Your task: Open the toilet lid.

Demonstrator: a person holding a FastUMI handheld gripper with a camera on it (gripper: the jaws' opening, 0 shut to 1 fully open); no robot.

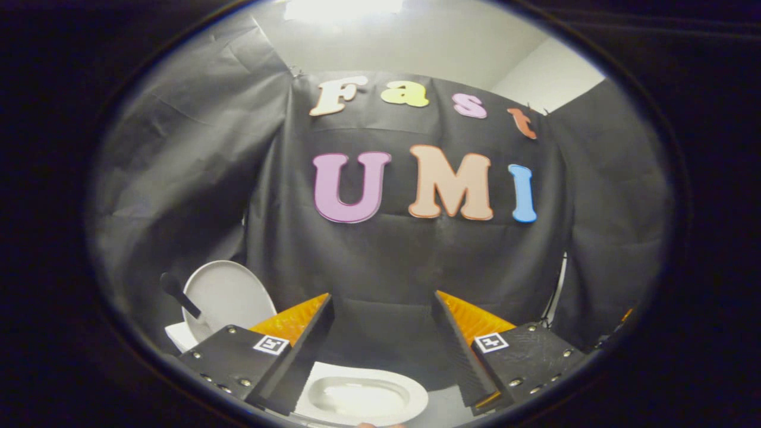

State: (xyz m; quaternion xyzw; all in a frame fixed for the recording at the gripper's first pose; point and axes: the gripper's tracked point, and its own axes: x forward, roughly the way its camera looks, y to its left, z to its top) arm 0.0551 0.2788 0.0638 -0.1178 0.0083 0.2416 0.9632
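Gripper (383, 303) status: jaws spread wide apart, nothing held between them, both fingers rising from the lower part of the frame toward its middle. Each finger carries a small square marker on its base. A white toilet model appears in two parts. The bowl (362, 399) lies at the bottom centre of the frame, below and between the finger bases, its oval opening facing upward and lit from above. The toilet lid (229, 297) stands at the lower left of the frame, beyond the left finger; it is raised upright, with its round pale face turned toward the camera. A dark rod-like object (178, 294) crosses the left edge of the lid; what it is cannot be told. A white block (178, 336) sits just below the lid, partly hidden by the left finger base. Black cloth (178, 178) forms the booth wall across the middle of the frame, with a pale ceiling (416, 41) above it.
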